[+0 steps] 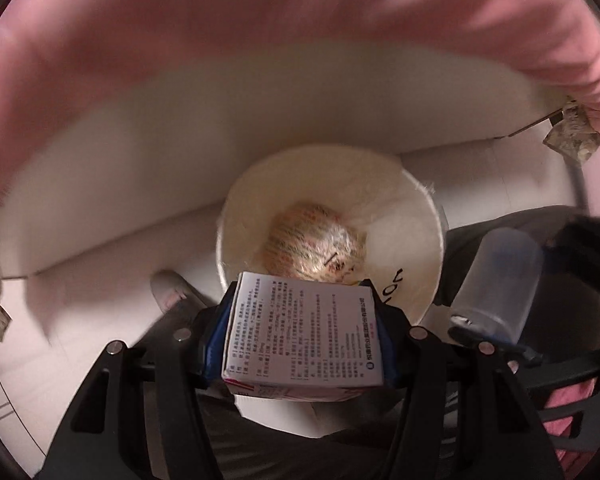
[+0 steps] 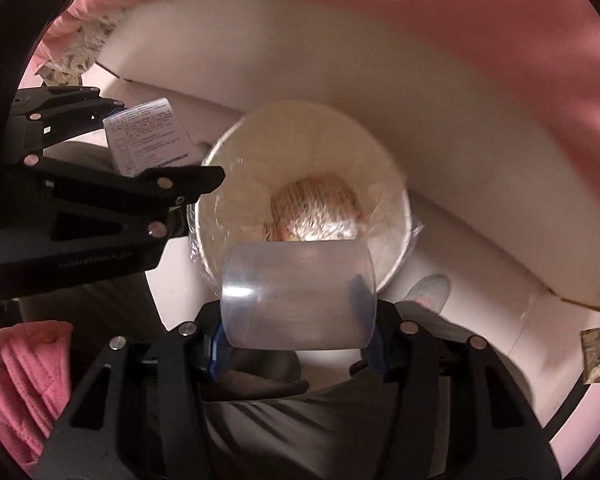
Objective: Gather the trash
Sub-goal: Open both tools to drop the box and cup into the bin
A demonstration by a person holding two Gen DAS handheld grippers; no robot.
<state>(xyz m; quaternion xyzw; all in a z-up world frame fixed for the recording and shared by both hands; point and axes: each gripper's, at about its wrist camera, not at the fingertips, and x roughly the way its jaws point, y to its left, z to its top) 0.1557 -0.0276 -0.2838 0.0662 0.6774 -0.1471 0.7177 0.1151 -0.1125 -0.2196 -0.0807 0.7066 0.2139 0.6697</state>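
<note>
The printed box [image 1: 304,332] looks like matt cardboard, the cup [image 2: 300,300] frosted smooth plastic, the bin [image 1: 420,240] smooth and cream, the bedding [image 1: 260,20] soft pink cloth.

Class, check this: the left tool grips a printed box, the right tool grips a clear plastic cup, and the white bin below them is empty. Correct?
Not quite: the white bin already holds a crumpled wrapper, as the right wrist view shows. The left tool does grip the printed box, the right tool the clear plastic cup.

Both wrist cameras look steeply down, close above one shared bin [image 1: 424,216].

Probably a bedroom: pink bedding [image 1: 260,20].
</note>
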